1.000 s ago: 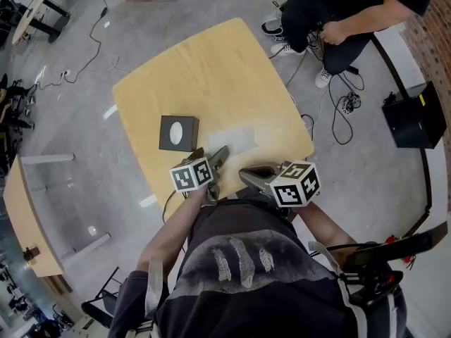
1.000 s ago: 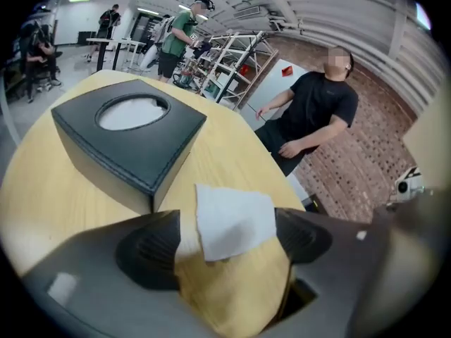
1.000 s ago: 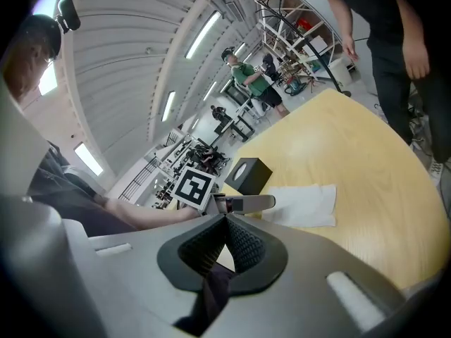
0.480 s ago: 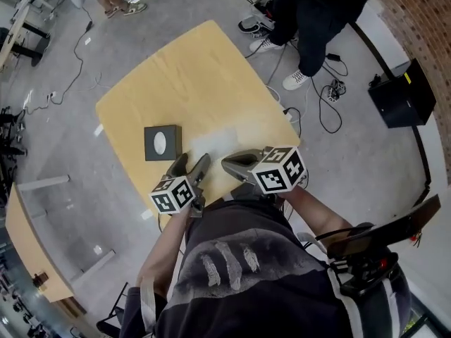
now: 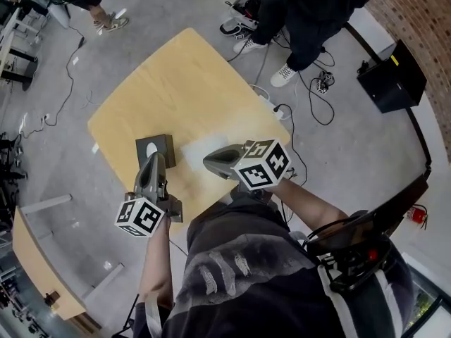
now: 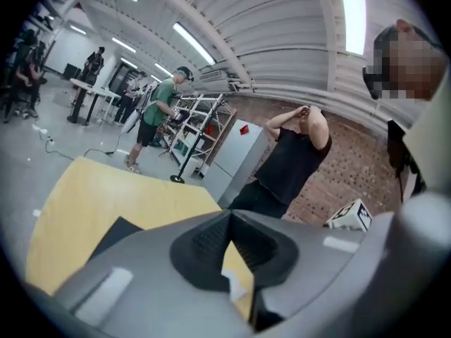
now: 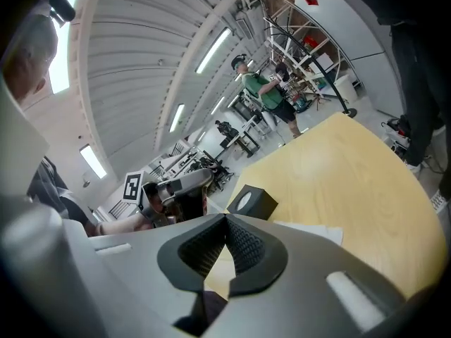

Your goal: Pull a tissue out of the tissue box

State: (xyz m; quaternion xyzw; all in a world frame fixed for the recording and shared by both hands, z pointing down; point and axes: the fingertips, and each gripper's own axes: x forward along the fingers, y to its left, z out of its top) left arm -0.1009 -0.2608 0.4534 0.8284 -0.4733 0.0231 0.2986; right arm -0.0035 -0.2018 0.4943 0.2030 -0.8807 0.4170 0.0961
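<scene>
The dark tissue box (image 5: pixel 163 146) with a white oval opening sits on the yellow table (image 5: pixel 190 83); the right gripper view shows the tissue box (image 7: pixel 251 201) too. A white tissue (image 5: pixel 199 148) lies flat on the table to its right. My left gripper (image 5: pixel 156 158) hangs above the box's near side, lifted off the table, jaws shut with nothing between them. In the left gripper view the left gripper (image 6: pixel 229 220) shows only a dark corner of the box (image 6: pixel 116 232) below it. My right gripper (image 5: pixel 207 162) is level by the tissue's near edge, shut and empty.
People stand beyond the table's far edge (image 5: pixel 296 13), amid cables and a power strip (image 5: pixel 271 103) on the floor. A black case (image 5: pixel 391 76) stands at the right. Another table (image 5: pixel 35 266) is at the lower left. A person in green (image 6: pixel 161 108) stands far off.
The left gripper's jaws have closed from wide open. It has risen and swung left to just over the box's near side. The right gripper has only drifted a little.
</scene>
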